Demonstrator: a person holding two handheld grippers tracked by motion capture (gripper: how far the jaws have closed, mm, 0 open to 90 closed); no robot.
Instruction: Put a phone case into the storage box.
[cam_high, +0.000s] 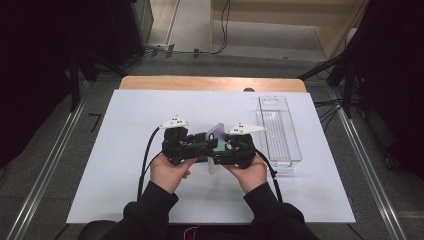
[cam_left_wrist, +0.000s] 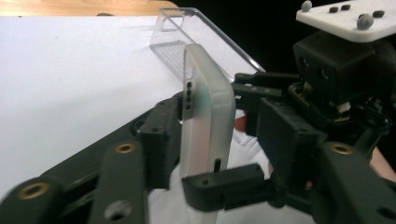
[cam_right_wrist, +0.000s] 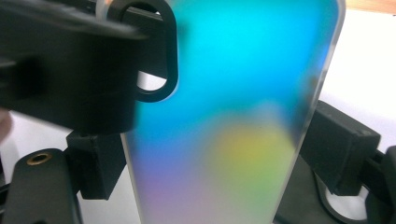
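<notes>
A person at a white table (cam_high: 125, 165) holds a phone case (cam_high: 216, 137) up between two handheld grippers, above the middle of the table. In the left gripper view the left gripper (cam_left_wrist: 196, 154) has its jaws clamped on the case (cam_left_wrist: 205, 126), which stands on edge between them — frosted clear rim, small holes along one end. In the right gripper view the right gripper (cam_right_wrist: 205, 158) grips the same case (cam_right_wrist: 233, 116) across its width, one jaw pressed to each long edge, the back a wash of blue, green and purple.

The case looks light and thin, probably a flexible plastic shell that would bow or twist if squeezed hard; its smooth back seems slippery, so the stiffer rim edges look the safer hold.

Beyond the right gripper's jaws lies a long clear plastic tray (cam_high: 278, 132), open-topped and apparently empty, well apart from the case. The two grippers crowd close together around the case, and their cables trail back toward the person's sleeves — the likeliest things to snag. The table's wooden far edge (cam_high: 210, 83) is bare.
</notes>
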